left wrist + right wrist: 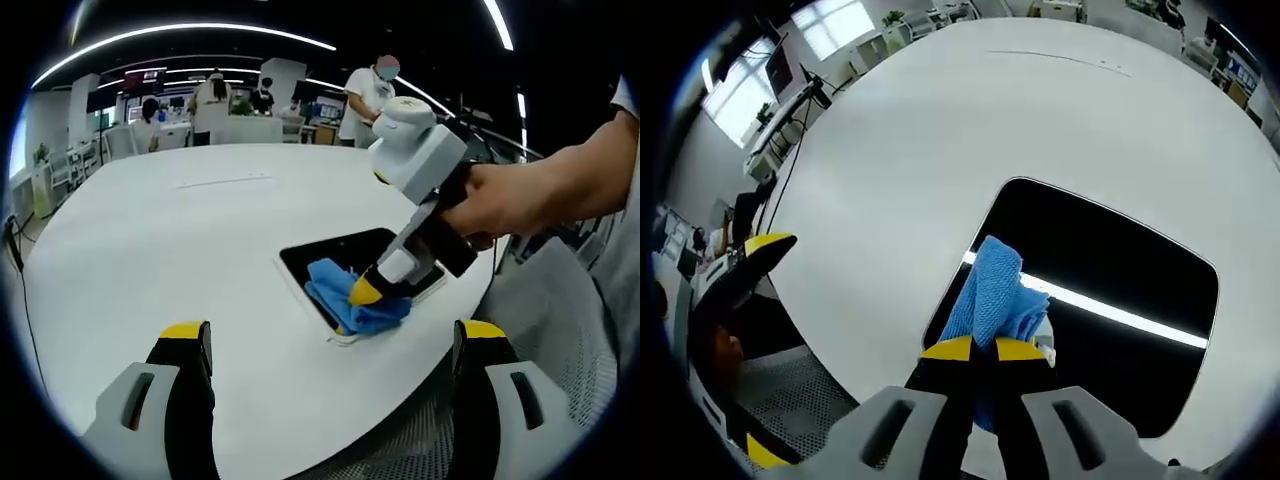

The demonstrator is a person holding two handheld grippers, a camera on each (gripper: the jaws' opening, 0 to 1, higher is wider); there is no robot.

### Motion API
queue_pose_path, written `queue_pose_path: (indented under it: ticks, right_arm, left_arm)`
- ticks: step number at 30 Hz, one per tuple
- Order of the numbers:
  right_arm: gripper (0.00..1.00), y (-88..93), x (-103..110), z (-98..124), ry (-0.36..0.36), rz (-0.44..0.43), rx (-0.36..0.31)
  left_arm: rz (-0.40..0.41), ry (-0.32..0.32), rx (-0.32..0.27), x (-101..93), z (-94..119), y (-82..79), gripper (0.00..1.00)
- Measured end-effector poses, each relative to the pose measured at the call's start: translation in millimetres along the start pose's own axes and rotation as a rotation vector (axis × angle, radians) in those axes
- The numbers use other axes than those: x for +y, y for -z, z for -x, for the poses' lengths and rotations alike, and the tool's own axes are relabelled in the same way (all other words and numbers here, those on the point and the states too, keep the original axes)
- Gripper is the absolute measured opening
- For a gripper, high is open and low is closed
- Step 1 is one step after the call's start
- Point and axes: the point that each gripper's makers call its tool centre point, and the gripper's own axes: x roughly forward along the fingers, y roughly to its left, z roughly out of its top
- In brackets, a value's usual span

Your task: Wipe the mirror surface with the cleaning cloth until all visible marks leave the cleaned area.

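The mirror [1120, 300] lies flat on the white tabletop [940, 130], low and right of centre in the right gripper view, its dark face reflecting a bright ceiling light strip. The right gripper [983, 350] is clamped on the blue cleaning cloth [992, 290], which bunches up from its yellow tips onto the mirror's near-left part. In the left gripper view that same gripper [365, 292] presses the cloth [340, 290] down at centre frame, on the mirror [330, 250]. The left gripper [335, 350] hangs with jaws spread wide and nothing between them, at the bottom of that frame over the tabletop edge.

No marks can be made out on the glass at this size. To wipe well, I would keep the cloth flat under light, even pressure and sweep in overlapping passes toward the far right corner, where most of the surface lies. The mirror may slide, so steadying its rim with the free gripper seems wise.
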Motion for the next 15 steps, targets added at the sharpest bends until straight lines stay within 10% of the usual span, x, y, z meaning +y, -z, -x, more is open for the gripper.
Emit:
queue_pose_path:
  ticks: [15]
  right_arm:
    - [0.00, -4.5, 6.2, -3.5, -0.025, 0.024, -0.005]
  left_arm:
    - [0.012, 0.001, -0.015, 1.4, 0.5, -2.2, 0.99]
